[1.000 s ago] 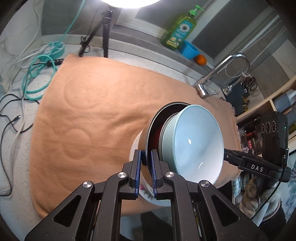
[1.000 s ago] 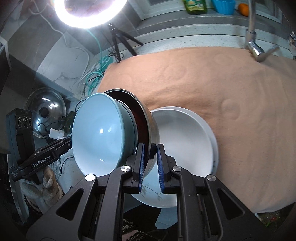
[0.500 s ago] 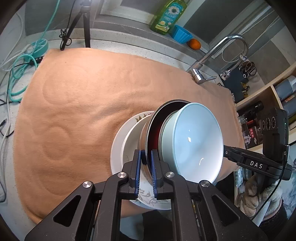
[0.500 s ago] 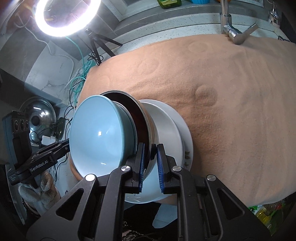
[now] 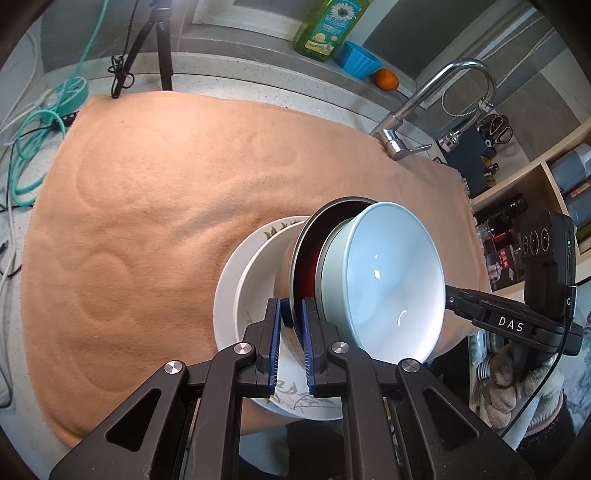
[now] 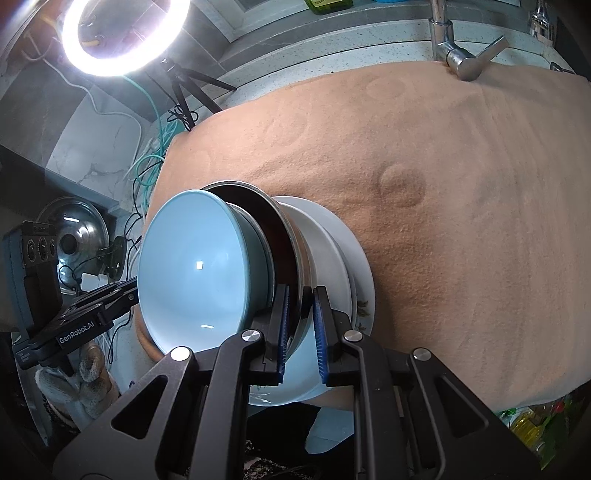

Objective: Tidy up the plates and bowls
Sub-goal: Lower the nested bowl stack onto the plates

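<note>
A light blue bowl [image 5: 388, 280] is nested inside a steel bowl [image 5: 306, 251] with a dark red inside. My left gripper [image 5: 291, 321] is shut on the steel bowl's rim on one side. On the opposite side my right gripper [image 6: 299, 317] is shut on the same rim. The steel bowl [image 6: 284, 236] with the blue bowl [image 6: 199, 273] sits low in a stack of white plates [image 5: 229, 295] with leaf prints, at the near edge of the tan cloth [image 5: 166, 203]. I cannot tell whether it rests on the white plates [image 6: 354, 258] or hangs just above. The bowls hide each gripper's fingertips from the other view.
A tap [image 5: 399, 144] stands at the cloth's far right edge. Behind it are a green soap bottle [image 5: 328, 26], a blue cup [image 5: 360, 59] and an orange [image 5: 386, 79]. A tripod [image 5: 159, 48], ring light [image 6: 122, 33] and teal cable [image 5: 33, 147] are at the left.
Both grippers have carried the nested bowls down and over the white plates. More of the plates shows around the steel bowl now. Both grips are unchanged.
</note>
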The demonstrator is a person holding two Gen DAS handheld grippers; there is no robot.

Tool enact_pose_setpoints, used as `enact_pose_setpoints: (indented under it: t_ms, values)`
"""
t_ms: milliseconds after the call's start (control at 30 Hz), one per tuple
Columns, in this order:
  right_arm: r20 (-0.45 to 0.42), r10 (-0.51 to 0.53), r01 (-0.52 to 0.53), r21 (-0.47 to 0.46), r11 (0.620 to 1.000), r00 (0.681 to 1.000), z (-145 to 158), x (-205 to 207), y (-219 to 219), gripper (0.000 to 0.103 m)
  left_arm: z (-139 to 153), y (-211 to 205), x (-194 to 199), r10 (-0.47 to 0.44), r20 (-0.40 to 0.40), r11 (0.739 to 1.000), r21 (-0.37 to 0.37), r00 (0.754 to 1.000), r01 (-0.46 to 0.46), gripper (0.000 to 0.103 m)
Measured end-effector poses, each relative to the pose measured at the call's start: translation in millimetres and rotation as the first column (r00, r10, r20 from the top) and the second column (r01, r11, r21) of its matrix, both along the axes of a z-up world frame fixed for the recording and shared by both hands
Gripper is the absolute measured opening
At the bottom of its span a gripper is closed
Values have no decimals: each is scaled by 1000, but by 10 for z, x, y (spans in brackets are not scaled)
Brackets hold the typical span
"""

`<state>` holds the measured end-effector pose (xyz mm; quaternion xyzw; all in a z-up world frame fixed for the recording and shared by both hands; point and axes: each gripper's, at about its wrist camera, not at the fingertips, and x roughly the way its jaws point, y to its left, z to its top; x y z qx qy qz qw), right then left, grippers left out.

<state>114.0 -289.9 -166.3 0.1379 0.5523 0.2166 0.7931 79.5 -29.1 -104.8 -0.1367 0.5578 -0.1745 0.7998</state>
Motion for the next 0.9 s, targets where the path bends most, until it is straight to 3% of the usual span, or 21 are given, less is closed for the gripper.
enact_pose_setpoints:
  t_ms: [533,900]
  values:
    - [25,4,-4,-1,1000,1000,49,-14,-29,14,-20,13,6,0,-5,1000,2,1000,0,10]
    - [105,-7,13,-53,999,994,176,-171,-71,18,185,120,-116,12,85,998,54,996,-16,10]
